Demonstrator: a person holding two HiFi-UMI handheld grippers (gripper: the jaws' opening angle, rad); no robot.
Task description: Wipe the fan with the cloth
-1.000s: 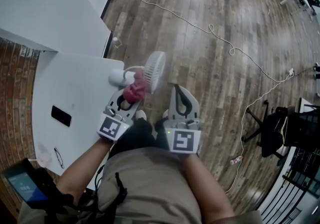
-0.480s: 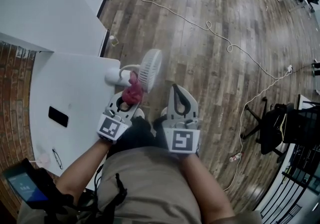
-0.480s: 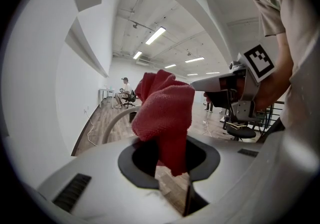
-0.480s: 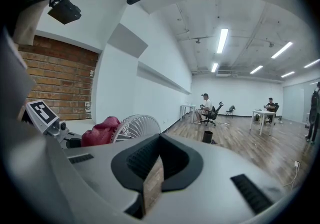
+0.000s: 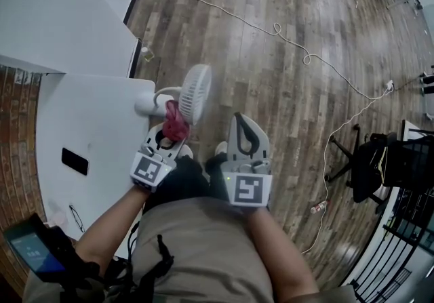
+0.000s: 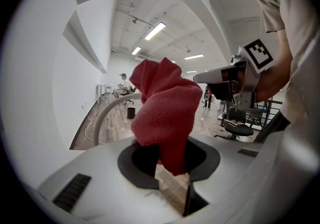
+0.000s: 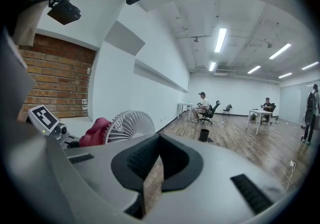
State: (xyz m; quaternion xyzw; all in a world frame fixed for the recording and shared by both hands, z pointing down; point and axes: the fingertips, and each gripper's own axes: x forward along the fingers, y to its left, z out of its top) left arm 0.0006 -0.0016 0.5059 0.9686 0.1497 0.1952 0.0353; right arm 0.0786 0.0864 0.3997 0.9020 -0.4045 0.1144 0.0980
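A small white fan (image 5: 193, 93) stands at the right edge of the white table (image 5: 88, 118), its round guard facing the floor side. My left gripper (image 5: 169, 133) is shut on a red cloth (image 5: 174, 124), which bunches up against the near lower side of the guard. From the left gripper view the cloth (image 6: 167, 115) rises out of the jaws and hides most of the fan; only a curved rim (image 6: 100, 123) shows. My right gripper (image 5: 245, 133) hangs over the floor to the right of the fan, shut and empty. Its own view shows the fan (image 7: 131, 125) and cloth (image 7: 95, 133) off to the left.
A black phone (image 5: 74, 160) lies on the table's left part. A white cable (image 5: 285, 37) snakes across the wood floor. A black office chair (image 5: 369, 173) and a bottle (image 5: 319, 208) are at the right. A white wall borders the table's far side.
The left gripper has sunk a little with the cloth, from beside the fan's middle towards its lower edge. The right gripper has stayed put.
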